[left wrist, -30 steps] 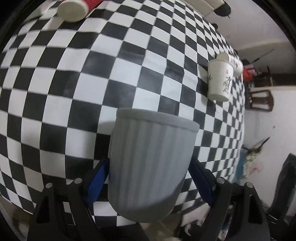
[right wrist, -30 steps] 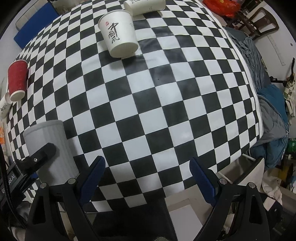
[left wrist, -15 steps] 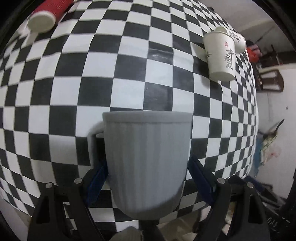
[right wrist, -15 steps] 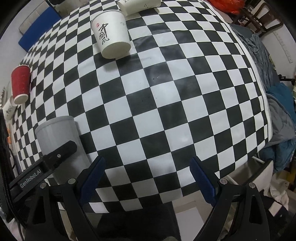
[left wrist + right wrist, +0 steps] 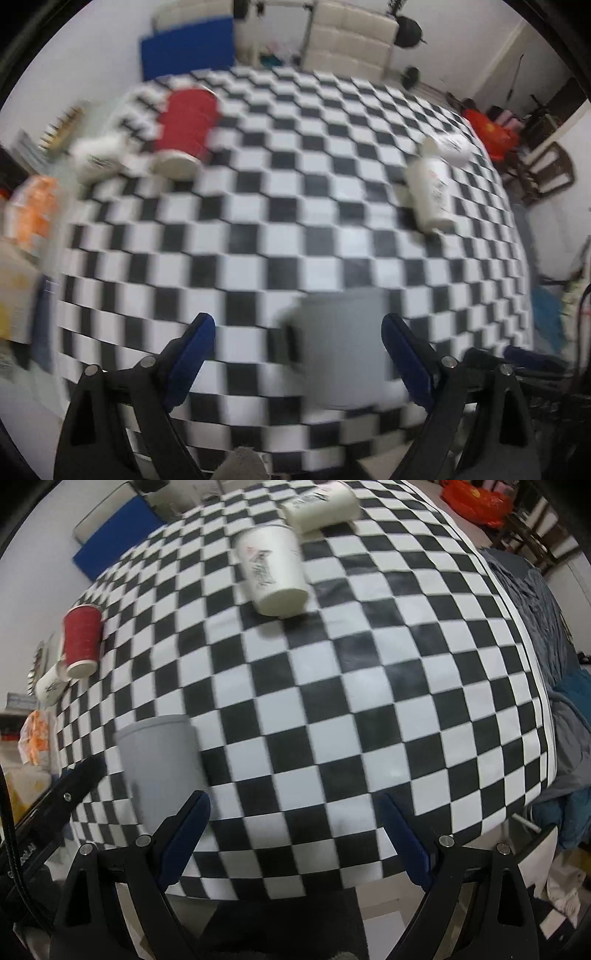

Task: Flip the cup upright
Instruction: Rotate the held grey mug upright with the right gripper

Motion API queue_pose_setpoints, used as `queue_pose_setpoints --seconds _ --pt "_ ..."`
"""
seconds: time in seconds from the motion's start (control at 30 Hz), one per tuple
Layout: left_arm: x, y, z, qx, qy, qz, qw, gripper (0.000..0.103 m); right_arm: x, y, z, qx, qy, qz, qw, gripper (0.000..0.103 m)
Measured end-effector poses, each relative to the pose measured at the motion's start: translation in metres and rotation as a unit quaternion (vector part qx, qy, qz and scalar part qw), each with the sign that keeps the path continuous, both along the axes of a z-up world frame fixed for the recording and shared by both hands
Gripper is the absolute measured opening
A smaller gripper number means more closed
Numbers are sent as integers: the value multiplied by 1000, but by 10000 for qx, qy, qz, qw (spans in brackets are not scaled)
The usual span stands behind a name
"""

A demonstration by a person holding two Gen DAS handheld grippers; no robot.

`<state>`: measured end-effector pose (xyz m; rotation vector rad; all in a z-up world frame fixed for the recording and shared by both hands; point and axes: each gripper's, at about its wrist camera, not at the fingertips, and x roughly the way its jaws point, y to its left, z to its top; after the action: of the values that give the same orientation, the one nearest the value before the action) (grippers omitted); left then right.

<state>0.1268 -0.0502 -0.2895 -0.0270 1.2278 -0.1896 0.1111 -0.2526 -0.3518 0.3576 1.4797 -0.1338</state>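
Both grippers' fingers spread, released; grey cup (image 5: 159,764) upright on checkered table (image 5: 332,686), long axis vertical.

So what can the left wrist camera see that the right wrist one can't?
Only the left wrist view shows the beige seat and dark weights past the table's far edge, plus the left claw, open. Only the right wrist view shows the grey and blue bedding beside the table and the open right claw. Both share the checkered cloth, grey cup, red cup and white paper cups.
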Motion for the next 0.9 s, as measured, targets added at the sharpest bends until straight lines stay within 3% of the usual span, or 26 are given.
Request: queue_pose_setpoints --seconds 0.1,0.23,0.5,0.77,0.83,0.9 --pt "-3 20 -1 520 -240 156 9982 92 7 21 7 58 -10 277 9996 94" --pt "-3 43 -20 767 -31 376 9963 92 20 59 7 117 60 697 9975 94" --pt "1 74 -51 895 273 798 9924 92 53 110 -25 268 476 1331 9896 94" --pt "4 85 -73 843 639 874 9905 92 81 129 -86 611 1372 1684 9742 93" --pt "5 84 -78 836 699 845 9905 92 82 129 -96 606 1505 1698 9720 84" --pt "6 84 -81 809 738 827 9905 92 81 128 -97 665 1473 1669 9726 84"
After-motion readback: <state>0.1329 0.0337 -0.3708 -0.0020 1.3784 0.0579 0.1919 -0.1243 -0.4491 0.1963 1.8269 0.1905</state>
